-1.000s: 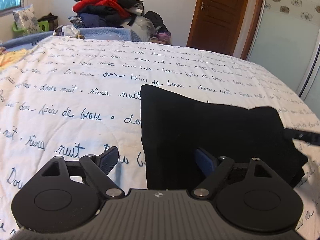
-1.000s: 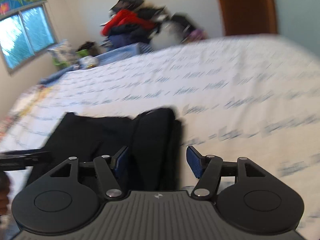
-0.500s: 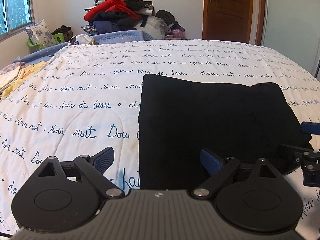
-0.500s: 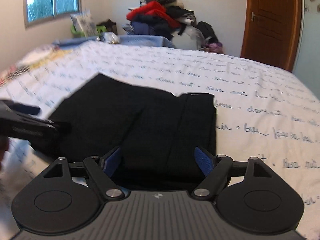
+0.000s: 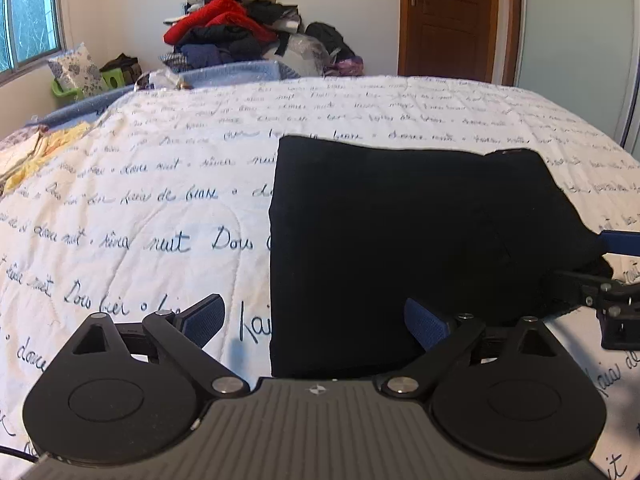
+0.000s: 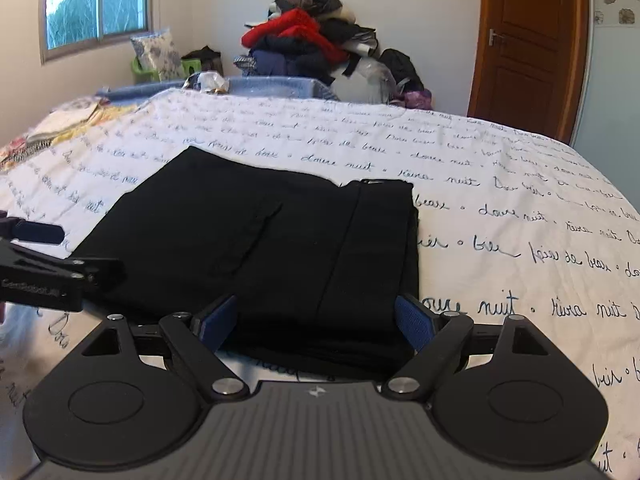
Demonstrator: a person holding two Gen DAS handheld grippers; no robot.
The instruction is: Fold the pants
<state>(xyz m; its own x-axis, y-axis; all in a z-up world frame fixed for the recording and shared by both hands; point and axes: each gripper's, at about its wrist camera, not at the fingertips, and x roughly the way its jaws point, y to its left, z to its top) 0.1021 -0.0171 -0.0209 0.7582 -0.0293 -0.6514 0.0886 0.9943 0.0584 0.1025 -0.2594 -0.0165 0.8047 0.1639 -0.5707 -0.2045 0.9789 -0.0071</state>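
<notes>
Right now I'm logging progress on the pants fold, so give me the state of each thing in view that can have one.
black pants: folded into a flat rectangle, lying on the bedspread, held by neither gripper.
left gripper: jaws opening, nothing clamped.
right gripper: jaws opening, pants edge between the pads but not pinched.
bedspread: spread flat.
door: shut.
clothes pile: heaped, unfolded.

Daylit window (image 6: 96, 4), wooden door (image 6: 524, 44), script-printed bed (image 5: 160, 208)
</notes>
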